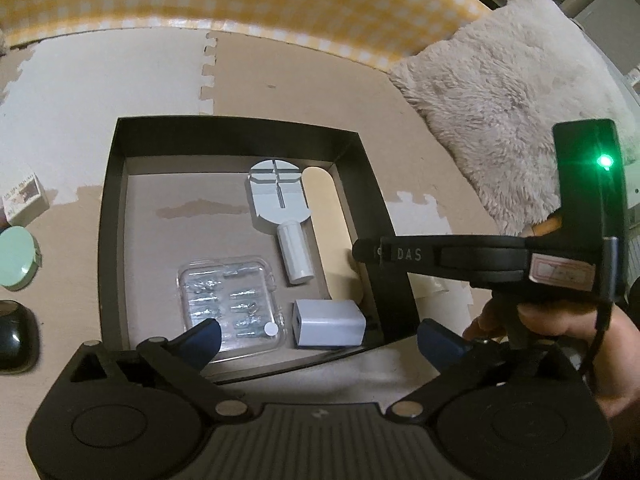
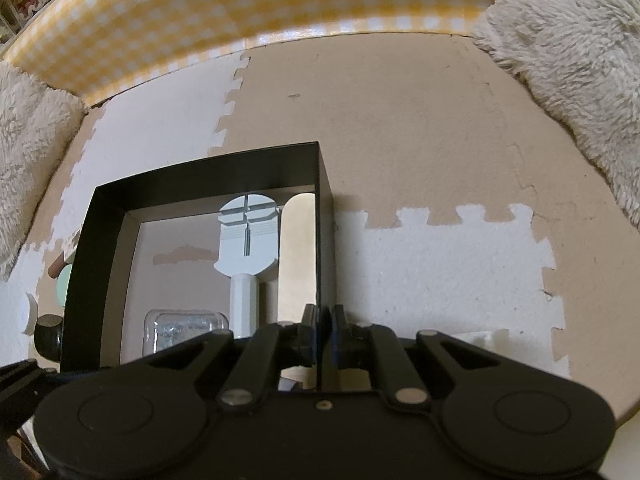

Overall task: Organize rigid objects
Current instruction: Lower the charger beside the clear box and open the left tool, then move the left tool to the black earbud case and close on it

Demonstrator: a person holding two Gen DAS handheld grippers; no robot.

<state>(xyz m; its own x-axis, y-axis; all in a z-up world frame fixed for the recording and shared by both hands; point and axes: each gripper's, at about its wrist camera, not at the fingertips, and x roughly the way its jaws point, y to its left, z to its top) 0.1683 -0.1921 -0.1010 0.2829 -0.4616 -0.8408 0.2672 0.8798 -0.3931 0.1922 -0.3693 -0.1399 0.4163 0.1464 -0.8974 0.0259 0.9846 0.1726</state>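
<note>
Jaws of left gripper (image 1: 320, 334) are spread wide, empty, above the grey adapter block (image 1: 330, 323) at the near right corner of the black box (image 1: 108, 216); next, lift clear without nudging the clear parts case (image 1: 230, 304). Right gripper (image 2: 323, 320) is pinching the box's right wall to steady it; green tin (image 1: 16, 258) and black pod (image 1: 14, 336) wait outside the left wall.

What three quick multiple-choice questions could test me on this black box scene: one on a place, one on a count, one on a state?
1. Where is the clear plastic case?
A. inside the black box
B. on the fluffy cushion
C. on the green lid

2. How many things lie in the box?
A. two
B. four
C. seven

3. How is the left hand-held gripper?
A. open wide
B. clamped on the case
C. shut empty

Answers: 1 A, it lies on the box floor; 2 B, case, grey block, white tool, beige strip; 3 A, its blue fingers stand far apart.
</note>
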